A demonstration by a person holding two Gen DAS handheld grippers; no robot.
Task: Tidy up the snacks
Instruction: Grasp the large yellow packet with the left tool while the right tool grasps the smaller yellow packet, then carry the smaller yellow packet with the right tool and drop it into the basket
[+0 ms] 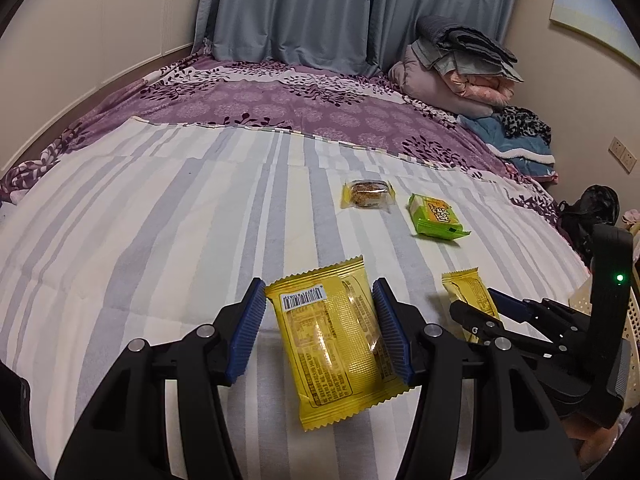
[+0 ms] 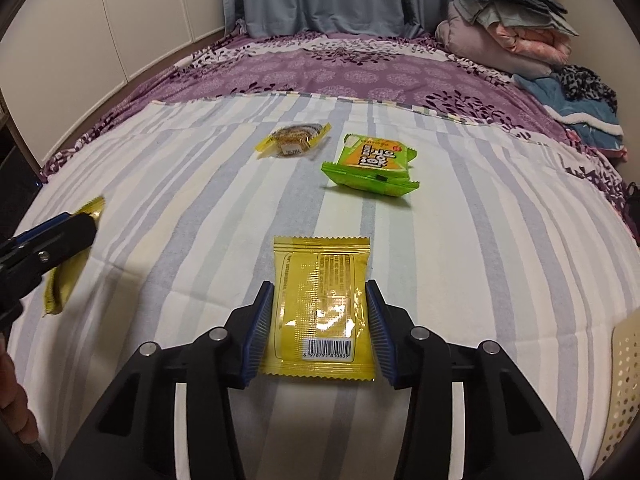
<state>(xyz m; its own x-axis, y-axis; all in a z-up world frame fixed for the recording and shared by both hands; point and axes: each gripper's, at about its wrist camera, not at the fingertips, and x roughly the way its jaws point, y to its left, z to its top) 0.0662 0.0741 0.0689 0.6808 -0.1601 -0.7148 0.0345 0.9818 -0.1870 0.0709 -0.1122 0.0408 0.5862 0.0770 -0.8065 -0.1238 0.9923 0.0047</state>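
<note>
Two yellow snack packets are on the striped bed sheet. My left gripper [image 1: 320, 324] is shut on one yellow packet [image 1: 332, 344], its blue pads pressing both sides. My right gripper [image 2: 320, 320] is shut on the other yellow packet [image 2: 320, 304], barcode toward me. The right gripper also shows in the left wrist view [image 1: 486, 312], and the left gripper in the right wrist view [image 2: 80, 224]. Farther back lie a clear-wrapped brown cake [image 1: 368, 194] [image 2: 294, 140] and a green snack pack [image 1: 436, 216] [image 2: 372, 164].
A cream perforated basket [image 2: 624, 380] stands at the right edge of the bed. Folded blankets [image 1: 460, 68] are piled at the far right corner, grey curtains [image 1: 320, 8] behind. A purple floral sheet [image 1: 280, 100] covers the far part of the bed.
</note>
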